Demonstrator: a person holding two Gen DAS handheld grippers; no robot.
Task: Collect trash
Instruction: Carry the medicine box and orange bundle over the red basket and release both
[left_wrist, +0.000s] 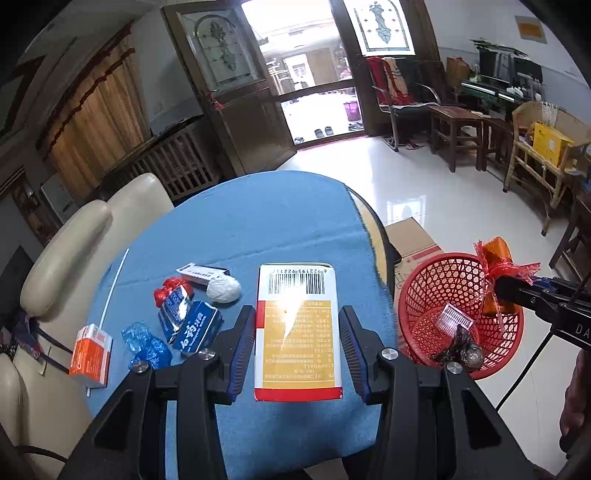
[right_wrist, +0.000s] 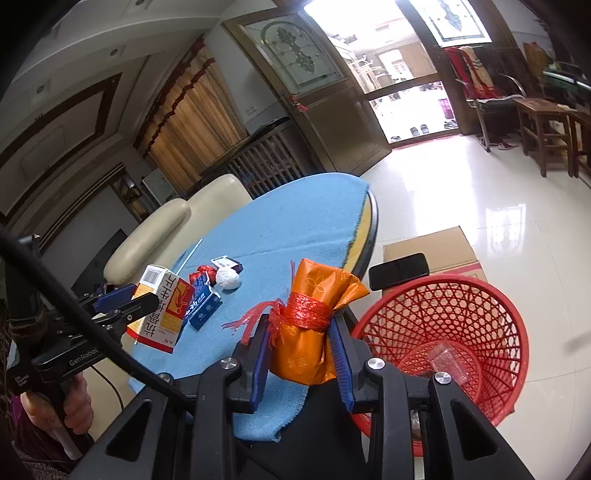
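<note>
Left wrist view:
Left gripper (left_wrist: 297, 332): jaws closed onto the sides of a white-and-yellow carton (left_wrist: 297, 332), barcode end pointing away; carton is lifted above the blue cloth (left_wrist: 258, 221).
Right gripper (left_wrist: 517, 291): enters from the right, pinching an orange wrapped packet (left_wrist: 496, 273) above the rim of the red basket (left_wrist: 443, 269).
Basket contents: a clear plastic piece (left_wrist: 452, 317) and dark crumpled scraps (left_wrist: 458, 350) at the bottom.
Remaining on cloth: orange-and-white box (left_wrist: 90, 352), blue crumpled plastic (left_wrist: 147, 343), two blue packs (left_wrist: 188, 321), red wrapper (left_wrist: 168, 288), white paper ball (left_wrist: 222, 289), small white box (left_wrist: 201, 273), white straw (left_wrist: 110, 291).

Right wrist view:
Right gripper (right_wrist: 301, 347): jaws narrow, clamped on the orange wrapped packet (right_wrist: 306, 321) (bound with red string), held just left of the red basket (right_wrist: 443, 295), apparently not yet over its opening.
Left gripper (right_wrist: 129, 299): grips the carton (right_wrist: 162, 310) over the table edge.
Floor items: cardboard box (right_wrist: 443, 243) with a dark phone (right_wrist: 399, 269) on it, behind the basket.

Step in hand (judgement): both pieces are picked up; drop-off pending, the packet first.
Next move calls for: carrying the packet over the basket mouth, then spreading the jaws; the carton follows, and the loose string may snag the mesh.
</note>
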